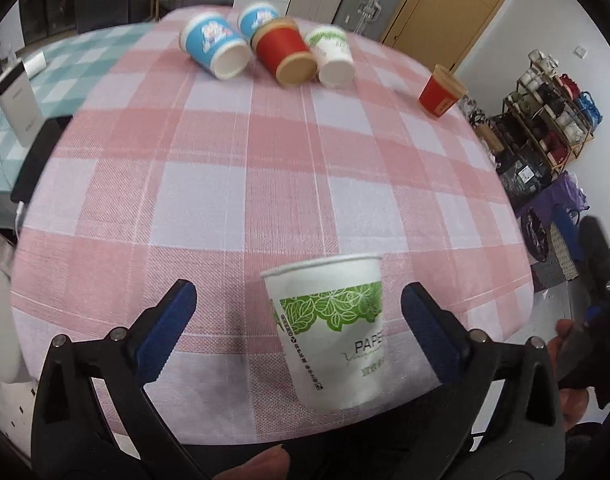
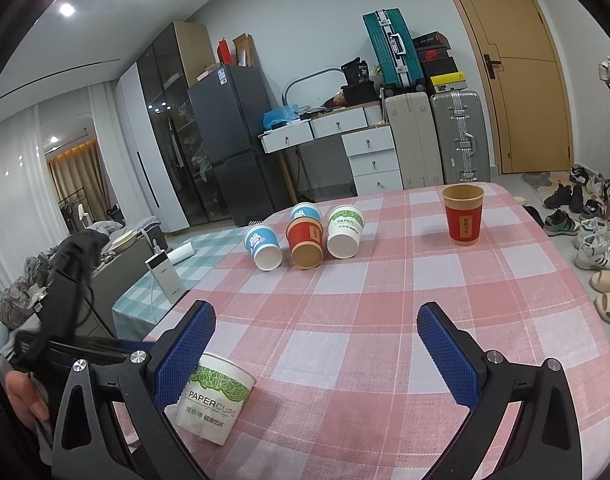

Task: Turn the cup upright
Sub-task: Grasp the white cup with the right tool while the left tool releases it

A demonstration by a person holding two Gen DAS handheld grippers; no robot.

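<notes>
A white paper cup with green leaf print [image 1: 337,332] stands upright near the table's front edge, between the open fingers of my left gripper [image 1: 297,320], touching neither pad. It also shows in the right wrist view [image 2: 215,398], behind the left finger [image 2: 185,356] of my right gripper [image 2: 317,356], which is open and empty above the pink checked tablecloth [image 2: 365,320]. Several cups lie on their sides at the far end: a blue one [image 1: 215,46], a second blue one [image 1: 259,16], a red one [image 1: 285,54] and a white-green one [image 1: 333,56].
A red cup [image 1: 441,92] stands upright near the far right edge of the table. A white power bank [image 2: 165,276] stands on a green checked cloth to the left. Shoes and a rack are on the floor to the right.
</notes>
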